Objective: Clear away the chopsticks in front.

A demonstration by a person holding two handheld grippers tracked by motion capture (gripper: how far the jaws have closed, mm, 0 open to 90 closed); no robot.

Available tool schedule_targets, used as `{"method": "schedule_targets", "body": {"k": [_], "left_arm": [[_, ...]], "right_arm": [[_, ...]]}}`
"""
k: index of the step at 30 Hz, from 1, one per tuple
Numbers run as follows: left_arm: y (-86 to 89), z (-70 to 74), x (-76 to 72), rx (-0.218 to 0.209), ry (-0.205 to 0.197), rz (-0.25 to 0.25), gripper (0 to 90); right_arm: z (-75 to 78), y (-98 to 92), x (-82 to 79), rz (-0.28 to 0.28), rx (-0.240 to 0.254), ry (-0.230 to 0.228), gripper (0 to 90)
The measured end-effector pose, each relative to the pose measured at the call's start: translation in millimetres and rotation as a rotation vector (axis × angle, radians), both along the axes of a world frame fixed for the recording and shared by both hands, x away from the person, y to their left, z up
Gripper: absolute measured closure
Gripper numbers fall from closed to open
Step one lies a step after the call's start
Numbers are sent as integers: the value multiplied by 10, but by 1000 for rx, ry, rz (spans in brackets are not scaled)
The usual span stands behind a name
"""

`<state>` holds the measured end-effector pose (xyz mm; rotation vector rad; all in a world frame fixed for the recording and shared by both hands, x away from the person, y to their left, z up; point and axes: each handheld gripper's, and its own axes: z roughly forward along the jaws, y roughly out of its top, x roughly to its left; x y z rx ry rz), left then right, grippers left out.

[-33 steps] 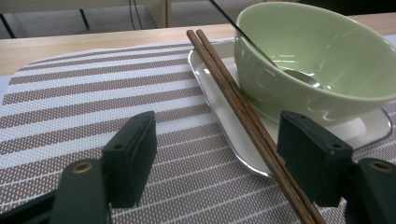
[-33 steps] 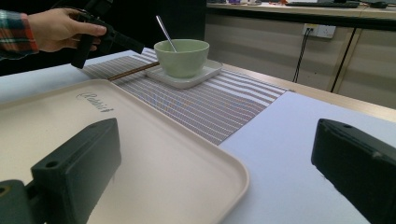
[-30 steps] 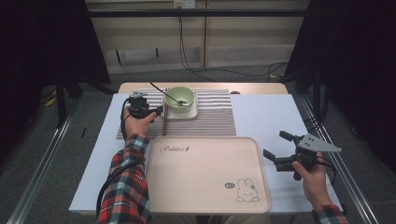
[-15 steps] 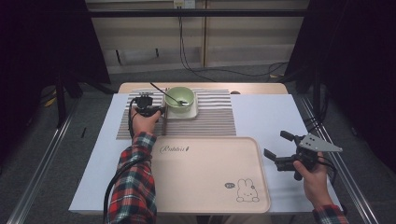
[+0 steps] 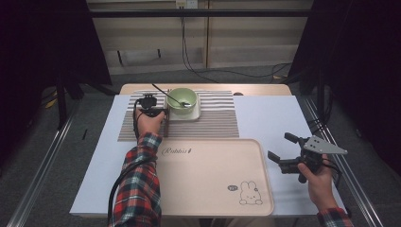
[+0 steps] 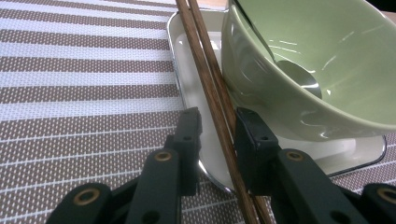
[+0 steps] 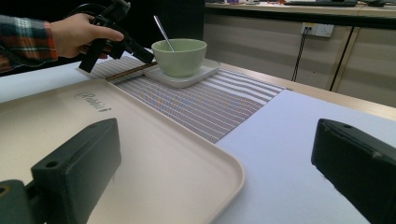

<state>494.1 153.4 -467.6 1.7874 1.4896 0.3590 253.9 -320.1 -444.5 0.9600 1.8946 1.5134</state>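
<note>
Showing pale green on the bowl (image 5: pixel 182 97), brown on the chopsticks (image 6: pixel 210 84), brown-and-white stripes across the placemat (image 5: pixel 213 120), beige on the tray (image 5: pixel 208 179)

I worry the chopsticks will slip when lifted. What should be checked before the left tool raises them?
1. Chopsticks between the left tool's jaws, which have just been closing: ok.
2. Pads pressing on both sticks: cannot tell; a gap shows on one side.
3. Sticks lean on the white dish against the green bowl; free to lift: cannot tell.
4. Spoon rests inside bowl, away from the jaws: ok.
5. Right tool open, apart beside the tray: ok.
</note>
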Motion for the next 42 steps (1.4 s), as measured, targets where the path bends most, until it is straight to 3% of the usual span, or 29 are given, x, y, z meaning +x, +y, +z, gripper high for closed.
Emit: {"method": "schedule_targets", "body": {"k": [8,16,25,36,42], "left_arm": [[-3,14,-6,12,18,23,743],[-16,13,-4,-12,25,44,722],[-18,-30,0,3,40,64,722],[-11,-11,0,33,75,82,847],[10,6,-6,2,91,91,851]], "right_arm": [[4,-2,-2,-1,4,0,10],[5,-3,1,0,5,-2,10],[3,-1,2,0,6,-1,10],[-2,-9,4,-5,6,4,10],[-2,-15,2,-7,8,8,10]]}}
